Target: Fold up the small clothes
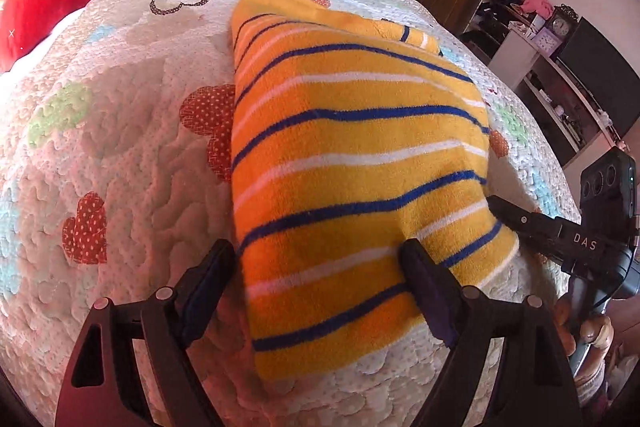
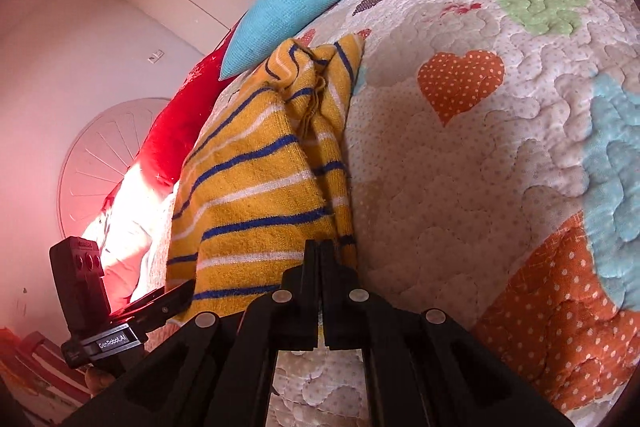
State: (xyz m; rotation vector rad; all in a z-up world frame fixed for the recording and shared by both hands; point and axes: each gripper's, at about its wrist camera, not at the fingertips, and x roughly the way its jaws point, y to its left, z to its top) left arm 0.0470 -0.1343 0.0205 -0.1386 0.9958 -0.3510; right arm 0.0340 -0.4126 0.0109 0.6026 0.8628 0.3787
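Striped cloth [image 1: 352, 163] lies between spread left gripper [image 1: 320, 263]; right gripper [image 2: 320, 267] clamped on its edge.

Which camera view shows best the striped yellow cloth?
The left wrist view: the striped yellow cloth lies there nearly whole on the quilt. The right wrist view shows only its side and a bunched far end.

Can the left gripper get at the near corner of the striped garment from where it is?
Probably yes: the left gripper has its jaws wide open astride the near edge of the striped garment, with nothing between them and the cloth.
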